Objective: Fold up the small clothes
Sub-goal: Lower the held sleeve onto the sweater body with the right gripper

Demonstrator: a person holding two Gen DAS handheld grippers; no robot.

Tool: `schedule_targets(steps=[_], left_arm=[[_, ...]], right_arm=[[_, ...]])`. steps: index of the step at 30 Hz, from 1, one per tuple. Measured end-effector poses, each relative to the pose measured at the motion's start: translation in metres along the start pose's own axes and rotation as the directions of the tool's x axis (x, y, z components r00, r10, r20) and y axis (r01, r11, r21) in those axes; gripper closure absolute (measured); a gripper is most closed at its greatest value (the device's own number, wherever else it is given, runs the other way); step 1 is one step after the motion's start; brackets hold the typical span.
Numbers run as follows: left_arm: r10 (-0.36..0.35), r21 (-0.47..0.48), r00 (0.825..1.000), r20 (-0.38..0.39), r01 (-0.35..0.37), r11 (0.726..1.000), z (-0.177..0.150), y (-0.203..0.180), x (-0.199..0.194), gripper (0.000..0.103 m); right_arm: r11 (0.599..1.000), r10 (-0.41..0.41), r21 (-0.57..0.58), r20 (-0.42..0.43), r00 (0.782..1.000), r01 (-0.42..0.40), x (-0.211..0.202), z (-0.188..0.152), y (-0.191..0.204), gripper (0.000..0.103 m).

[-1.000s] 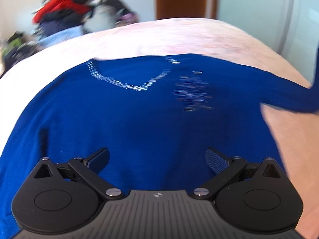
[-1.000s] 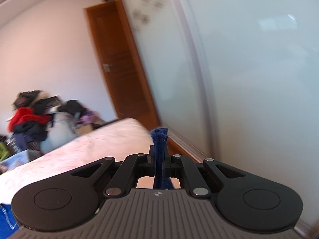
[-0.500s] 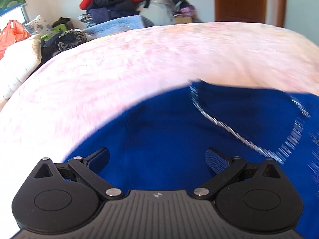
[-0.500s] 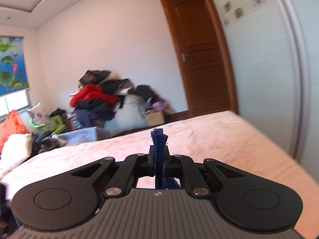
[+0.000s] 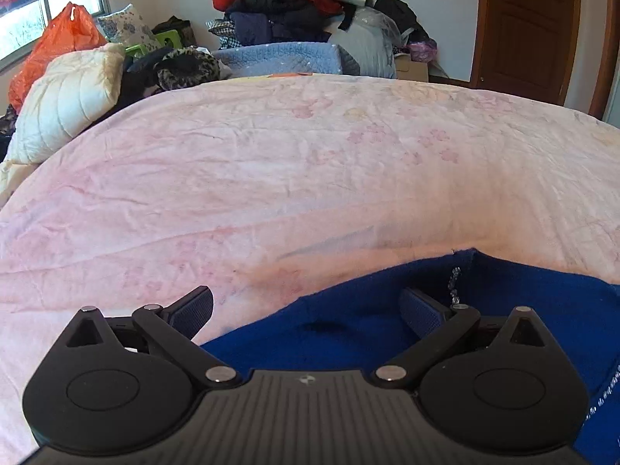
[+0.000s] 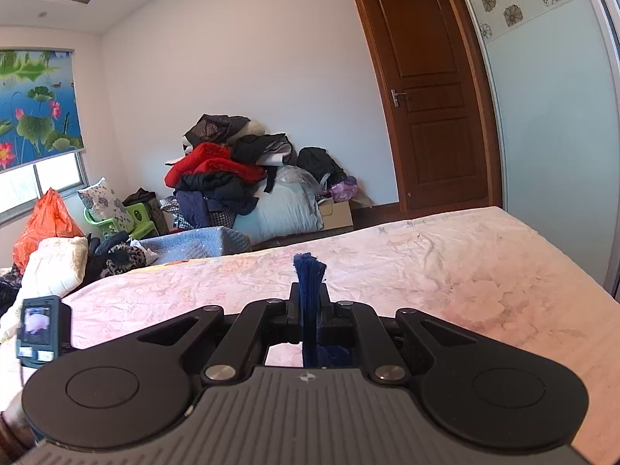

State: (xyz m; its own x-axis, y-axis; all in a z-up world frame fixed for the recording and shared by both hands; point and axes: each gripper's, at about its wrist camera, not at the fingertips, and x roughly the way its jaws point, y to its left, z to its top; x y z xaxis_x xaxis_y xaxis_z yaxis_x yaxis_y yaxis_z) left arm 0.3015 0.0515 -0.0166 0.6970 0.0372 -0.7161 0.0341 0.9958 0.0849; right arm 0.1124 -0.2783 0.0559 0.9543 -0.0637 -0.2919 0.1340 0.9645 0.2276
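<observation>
Knitted blue fabric, an edge of the blue garment, stands pinched upright between the closed fingers of the right gripper at the centre of the right wrist view, with a frayed tuft poking above the pads. In the left wrist view the rest of that garment lies at the lower right of the frame, soft and matte, with a string of small shiny beads along a seam. The left gripper hovers over it with its jaws spread wide and nothing between them; its right finger sits above the cloth, its left above bare sheet. Ribbed dark pads line both fingers.

Underneath stretches a bed covered in a wrinkled pale pink sheet with faint floral prints. Beyond its far edge, at upper centre, a heap of clothes in red, black and navy leans on the white wall. An orange plastic bag and a quilted cream pillow sit at the left. A brown panelled door fills the upper right.
</observation>
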Motion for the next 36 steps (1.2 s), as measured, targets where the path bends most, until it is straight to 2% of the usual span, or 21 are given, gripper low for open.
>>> schedule_targets(steps=[4, 14, 19, 23, 27, 36], left_arm=[[-0.033, -0.01, 0.999, 0.014, 0.033, 0.999, -0.009, 0.012, -0.029, 0.0], [-0.013, -0.059, 0.999, -0.034, 0.011, 0.998, -0.04, 0.041, -0.065, 0.0], [0.04, -0.038, 0.999, -0.015, -0.04, 0.998, -0.058, 0.053, -0.085, 0.0], [0.096, -0.019, 0.995, -0.014, -0.096, 0.995, -0.07, 0.059, -0.089, 0.0], [0.09, -0.033, 0.995, -0.043, -0.091, 0.995, -0.081, 0.067, -0.087, 0.0], [0.102, -0.032, 0.993, -0.054, -0.104, 0.994, -0.092, 0.07, -0.089, 0.0]], right_arm=[[1.0, 0.01, 0.005, 0.002, 1.0, -0.01, 0.006, -0.003, 0.008, 0.093], [0.999, 0.047, -0.004, -0.054, 0.997, -0.047, 0.036, -0.023, 0.047, 0.093], [0.995, 0.09, -0.038, -0.078, 0.993, -0.093, 0.052, -0.031, 0.081, 0.092], [0.989, 0.119, -0.08, -0.095, 0.988, -0.126, 0.062, -0.036, 0.11, 0.092], [0.981, 0.128, -0.132, -0.12, 0.985, -0.144, 0.069, -0.044, 0.135, 0.092], [0.963, 0.135, -0.209, -0.18, 0.974, -0.172, 0.082, -0.064, 0.17, 0.092]])
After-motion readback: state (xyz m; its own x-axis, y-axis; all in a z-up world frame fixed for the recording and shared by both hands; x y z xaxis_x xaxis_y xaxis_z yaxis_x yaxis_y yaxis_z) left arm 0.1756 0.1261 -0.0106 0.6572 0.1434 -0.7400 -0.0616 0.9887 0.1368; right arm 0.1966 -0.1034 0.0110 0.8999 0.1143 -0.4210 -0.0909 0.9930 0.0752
